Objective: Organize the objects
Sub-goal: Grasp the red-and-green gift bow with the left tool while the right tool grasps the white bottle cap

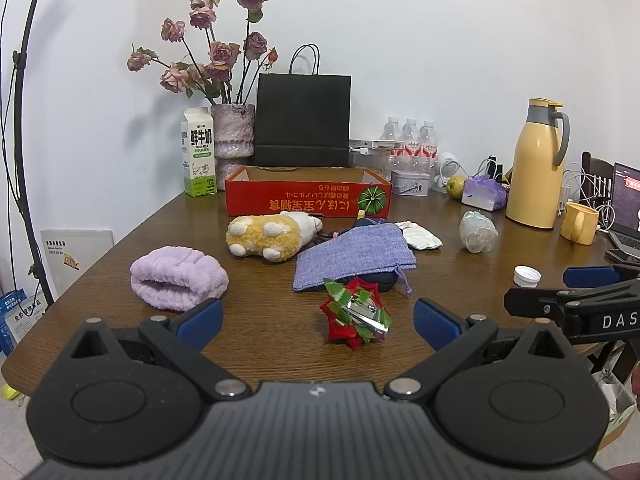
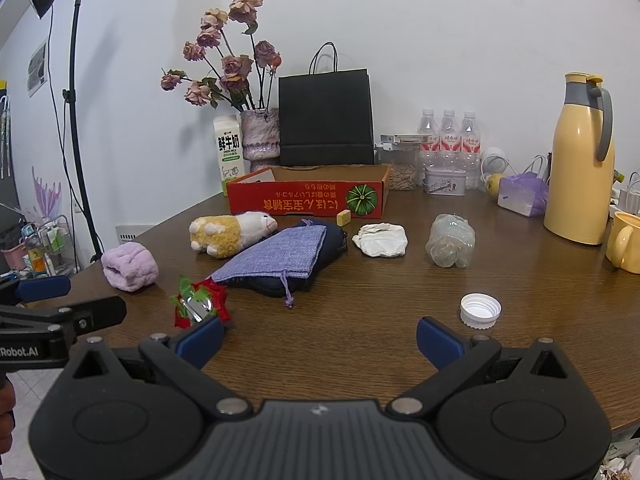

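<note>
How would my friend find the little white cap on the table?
Start at the tall yellow thermos jug on the wooden table. Come toward the near edge, past the crumpled clear plastic bottle. The white bottle cap lies alone, small, round and ridged.

Two hand-held grippers hover side by side, both pointing forward and level; the left gripper point(image 1: 318, 322) has its blue-padded fingers point(image 1: 200, 322) spread wide with nothing between them; the right gripper point(image 2: 320, 338) matches it, its blue fingers point(image 2: 438, 340) equally far apart and holding nothing; each shows at the edge of the other's wrist view, the right as a black linkage with one blue pad, the left likewise; a sliver of a hand point(image 2: 6, 412) shows at the frame edge.
</note>
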{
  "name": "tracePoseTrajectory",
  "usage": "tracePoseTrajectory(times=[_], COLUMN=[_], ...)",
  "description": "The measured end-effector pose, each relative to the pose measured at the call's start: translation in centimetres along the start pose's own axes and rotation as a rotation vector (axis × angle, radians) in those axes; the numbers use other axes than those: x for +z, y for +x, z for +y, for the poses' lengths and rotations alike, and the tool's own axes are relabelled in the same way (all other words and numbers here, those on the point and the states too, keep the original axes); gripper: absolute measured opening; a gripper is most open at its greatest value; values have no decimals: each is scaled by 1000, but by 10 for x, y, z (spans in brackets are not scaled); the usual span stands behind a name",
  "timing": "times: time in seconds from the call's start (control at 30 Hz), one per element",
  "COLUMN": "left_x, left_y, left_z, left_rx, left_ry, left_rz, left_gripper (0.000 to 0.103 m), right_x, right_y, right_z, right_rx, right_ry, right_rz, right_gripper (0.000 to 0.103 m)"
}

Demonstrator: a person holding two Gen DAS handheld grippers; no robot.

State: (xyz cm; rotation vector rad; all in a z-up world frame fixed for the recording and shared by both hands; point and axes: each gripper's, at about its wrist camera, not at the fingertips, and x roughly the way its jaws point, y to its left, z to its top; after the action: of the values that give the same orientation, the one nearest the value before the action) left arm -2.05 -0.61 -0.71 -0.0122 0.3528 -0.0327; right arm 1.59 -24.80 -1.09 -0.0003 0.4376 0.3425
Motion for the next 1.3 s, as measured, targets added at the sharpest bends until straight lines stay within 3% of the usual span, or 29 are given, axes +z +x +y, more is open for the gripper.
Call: tracePoseTrajectory(times=[0.67,1.3], left_x=[-3,-4], left_y=[14,92], left_z=[-14,-34], left_rx=[-29,45], left_ry=[3,-8], left_rz=[37,206], left_gripper=[103,103], right_x=[-4,-3], right_y=[4,61], right_z=[-13,-97], right_rx=[-19,-64], right_ry=[-31,-56], right_rz=[-3,65], right_gripper=[103,100])
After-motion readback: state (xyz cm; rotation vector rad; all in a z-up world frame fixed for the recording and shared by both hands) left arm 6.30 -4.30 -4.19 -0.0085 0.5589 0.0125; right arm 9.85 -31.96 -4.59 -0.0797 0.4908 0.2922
